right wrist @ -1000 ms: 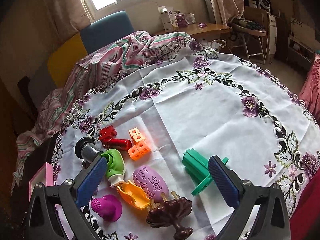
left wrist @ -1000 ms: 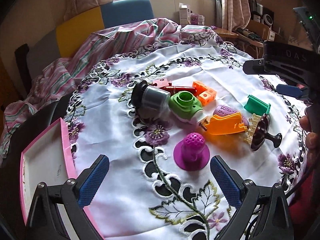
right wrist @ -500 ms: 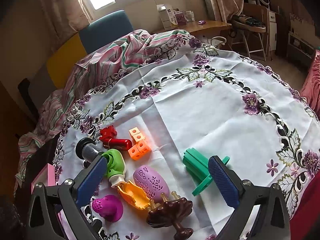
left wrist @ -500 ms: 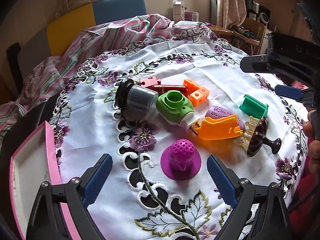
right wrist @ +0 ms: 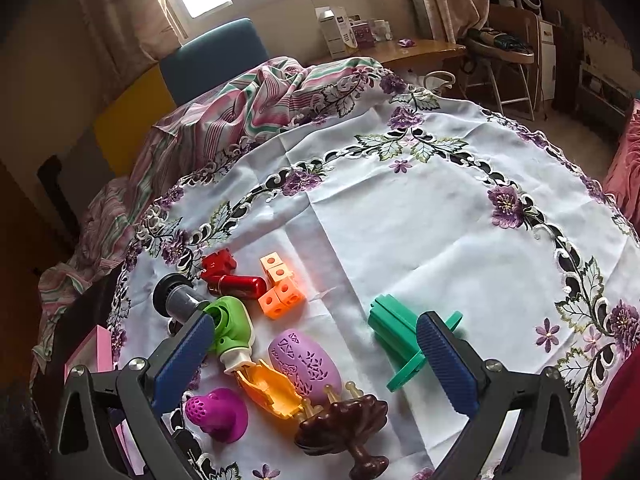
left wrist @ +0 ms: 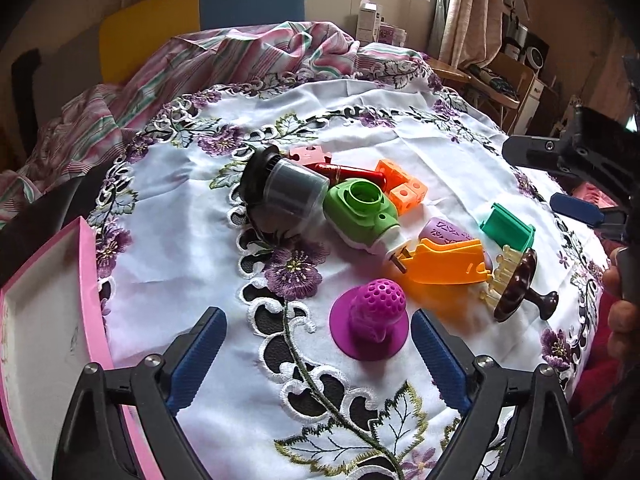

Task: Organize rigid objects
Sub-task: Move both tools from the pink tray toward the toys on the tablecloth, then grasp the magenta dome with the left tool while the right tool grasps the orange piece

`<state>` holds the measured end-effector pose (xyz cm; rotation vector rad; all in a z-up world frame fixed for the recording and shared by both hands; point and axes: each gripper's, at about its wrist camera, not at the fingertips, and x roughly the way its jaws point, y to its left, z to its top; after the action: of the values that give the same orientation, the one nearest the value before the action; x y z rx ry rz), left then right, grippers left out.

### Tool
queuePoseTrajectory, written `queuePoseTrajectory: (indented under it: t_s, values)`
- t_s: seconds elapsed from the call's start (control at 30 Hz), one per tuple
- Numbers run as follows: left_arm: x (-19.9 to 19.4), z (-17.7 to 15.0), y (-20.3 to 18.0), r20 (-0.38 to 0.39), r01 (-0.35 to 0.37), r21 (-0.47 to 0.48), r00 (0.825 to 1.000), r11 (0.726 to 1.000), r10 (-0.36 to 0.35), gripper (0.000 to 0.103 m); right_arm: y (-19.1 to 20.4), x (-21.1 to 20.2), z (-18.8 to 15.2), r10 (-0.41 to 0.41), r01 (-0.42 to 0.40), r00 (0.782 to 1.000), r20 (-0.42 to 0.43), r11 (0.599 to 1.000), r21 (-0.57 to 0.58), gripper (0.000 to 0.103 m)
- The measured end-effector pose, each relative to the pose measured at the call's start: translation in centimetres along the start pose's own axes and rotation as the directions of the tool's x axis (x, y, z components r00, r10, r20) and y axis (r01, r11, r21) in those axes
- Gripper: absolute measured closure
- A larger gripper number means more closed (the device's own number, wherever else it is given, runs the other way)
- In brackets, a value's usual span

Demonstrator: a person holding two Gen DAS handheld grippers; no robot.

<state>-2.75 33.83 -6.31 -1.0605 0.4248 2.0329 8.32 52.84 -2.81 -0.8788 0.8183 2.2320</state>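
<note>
White flowery tablecloth (left wrist: pixel 180 240) fills the left wrist view. The left gripper (left wrist: pixel 318 354) hangs wide open over it, holding nothing, with the purple cap (left wrist: pixel 370 326) between its fingers and a pink box (left wrist: pixel 48 320) beside.

From the right wrist, the right gripper (right wrist: pixel 316 362) is wide open too, above the purple oval (right wrist: pixel 304 362), near the green piece (right wrist: pixel 396 330).

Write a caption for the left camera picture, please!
Open left gripper faces a magenta perforated toy beside a pink box.
</note>
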Motion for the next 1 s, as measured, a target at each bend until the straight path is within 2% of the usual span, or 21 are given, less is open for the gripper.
queuePoseTrajectory:
  t_s: [0.13, 0.2, 0.23, 0.27, 0.37, 0.43, 0.53, 0.67, 0.77, 1.0]
  values:
    - [1.0, 0.1, -1.1, -0.016, 0.014, 0.032, 1.0, 0.999, -0.013, 0.02, 0.2, 0.2, -0.1, -0.004, 0.004, 1.0, -0.008, 1.0, -0.009, 0.0]
    - [2.4, 0.0, -1.4, -0.058, 0.033, 0.038, 0.998, 0.999, -0.03, 0.044, 0.4, 0.3, -0.1, -0.008, 0.008, 1.0, -0.011, 1.0, -0.018, 0.0]
    - [3.1, -0.1, -1.4, -0.085, 0.06, 0.029, 0.995, 0.998, -0.057, 0.064, 0.4, 0.3, -0.2, -0.009, 0.009, 1.0, -0.013, 1.0, -0.023, 0.001]
    - [3.7, -0.2, -1.5, -0.102, 0.075, 0.017, 0.992, 0.997, -0.073, 0.071, 0.5, 0.4, -0.2, -0.01, 0.01, 1.0, -0.016, 1.0, -0.028, 0.002]
    - [3.4, -0.5, -1.2, -0.07, 0.096, -0.01, 0.993, 0.995, -0.096, 0.071, 0.8, 0.7, -0.2, 0.002, -0.003, 1.0, -0.025, 0.999, -0.043, 0.011]
    - [2.6, -0.8, -0.9, -0.058, 0.102, -0.023, 0.993, 0.994, -0.104, 0.071, 1.1, 0.8, -0.3, 0.023, -0.025, 0.999, -0.036, 0.999, -0.048, 0.031]
    - [1.1, -1.3, -0.2, -0.036, 0.103, -0.034, 0.994, 0.994, -0.105, 0.071, 2.1, 1.4, -0.7, 0.057, -0.064, 0.996, -0.07, 0.994, -0.09, 0.047]
    - [-0.6, -2.0, 1.2, -0.023, 0.104, -0.069, 0.994, 0.992, -0.106, 0.071, 4.8, 2.6, -2.1, 0.068, -0.101, 0.986, -0.15, 0.969, -0.224, 0.047]
    - [-2.0, -2.4, 2.2, -0.008, 0.084, -0.082, 0.996, 0.993, -0.085, 0.071, 6.6, 3.6, -3.5, 0.013, -0.076, 0.982, -0.187, 0.938, -0.338, 0.047]
    - [-5.2, -3.4, 4.5, 0.027, 0.026, -0.109, 0.999, 0.994, -0.023, 0.071, 8.2, 5.5, -5.8, -0.113, -0.015, 0.966, -0.233, 0.874, -0.485, 0.047]
